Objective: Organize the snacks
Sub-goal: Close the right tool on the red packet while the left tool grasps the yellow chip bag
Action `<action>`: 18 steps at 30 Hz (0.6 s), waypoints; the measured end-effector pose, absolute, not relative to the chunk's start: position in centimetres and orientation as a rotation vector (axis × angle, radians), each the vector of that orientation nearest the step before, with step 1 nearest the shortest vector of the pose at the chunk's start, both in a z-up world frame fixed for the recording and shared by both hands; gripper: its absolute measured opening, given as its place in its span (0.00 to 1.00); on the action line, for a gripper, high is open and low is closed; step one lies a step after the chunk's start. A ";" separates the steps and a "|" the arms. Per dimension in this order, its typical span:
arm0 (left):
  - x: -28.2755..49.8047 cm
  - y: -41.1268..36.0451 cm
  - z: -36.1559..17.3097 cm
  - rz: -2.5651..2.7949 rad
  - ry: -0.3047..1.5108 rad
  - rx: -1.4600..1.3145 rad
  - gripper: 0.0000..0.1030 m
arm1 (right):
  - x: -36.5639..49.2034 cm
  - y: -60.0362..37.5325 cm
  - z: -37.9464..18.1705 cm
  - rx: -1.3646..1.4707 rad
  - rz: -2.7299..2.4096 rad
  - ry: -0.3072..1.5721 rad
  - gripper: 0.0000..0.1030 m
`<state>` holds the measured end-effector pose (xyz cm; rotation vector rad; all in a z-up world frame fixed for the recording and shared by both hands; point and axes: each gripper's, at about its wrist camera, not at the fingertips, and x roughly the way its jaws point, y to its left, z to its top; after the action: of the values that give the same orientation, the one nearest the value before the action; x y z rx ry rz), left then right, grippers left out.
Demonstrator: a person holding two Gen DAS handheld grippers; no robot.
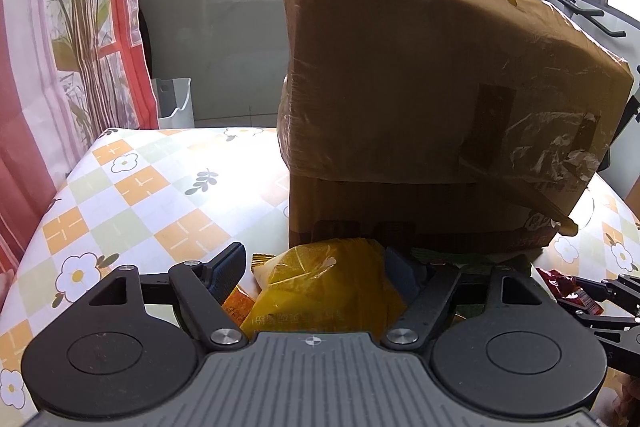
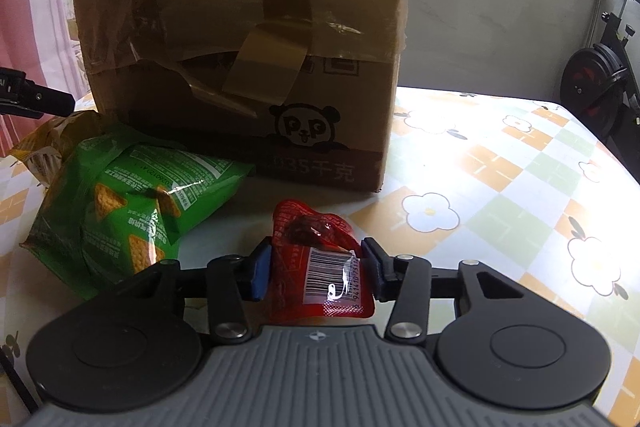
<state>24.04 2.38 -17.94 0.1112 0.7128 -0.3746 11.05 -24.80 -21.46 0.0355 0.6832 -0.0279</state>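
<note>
A taped cardboard box [image 1: 432, 99] stands on the table; it also shows in the right wrist view [image 2: 240, 39]. My left gripper [image 1: 316, 267] is open, with a yellow snack bag [image 1: 320, 291] lying between its fingers, the left finger apart from it. My right gripper [image 2: 316, 267] has its jaws against a red snack packet [image 2: 320, 267] with a barcode, just in front of the box. A green chip bag [image 2: 128, 203] lies left of the packet. The red packet and right gripper also show at the left wrist view's right edge [image 1: 568, 287].
The table has a checked floral cloth [image 1: 132, 187]. An orange packet [image 1: 238, 307] lies beside the yellow bag. A curtain [image 1: 60, 47] hangs at the left and a white bin [image 1: 176, 103] stands behind. An exercise bike [image 2: 600, 87] stands past the table's right side.
</note>
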 end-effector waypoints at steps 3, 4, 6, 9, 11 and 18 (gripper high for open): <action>24.4 2.0 -18.2 -0.375 0.720 0.101 0.80 | 10.9 -24.6 -21.5 0.029 -0.021 0.680 0.47; 24.7 1.8 -18.3 -0.376 0.728 0.100 0.80 | 10.9 -24.5 -21.5 0.027 -0.018 0.680 0.47; 25.0 1.3 -18.6 -0.375 0.743 0.104 0.81 | 11.1 -24.5 -21.5 0.021 -0.013 0.683 0.47; 25.3 0.6 -19.3 -0.366 0.770 0.118 0.83 | 11.0 -24.5 -21.5 0.017 -0.010 0.683 0.47; 25.1 0.6 -19.7 -0.354 0.789 0.103 0.87 | 11.1 -24.6 -21.5 0.019 -0.007 0.683 0.47; 24.1 0.9 -21.3 -0.319 0.841 0.036 0.91 | 11.2 -24.5 -21.5 0.013 0.009 0.682 0.47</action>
<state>24.08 0.91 -21.30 0.0358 0.8412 -0.3186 11.19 -24.51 -21.51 0.0130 0.6823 0.0092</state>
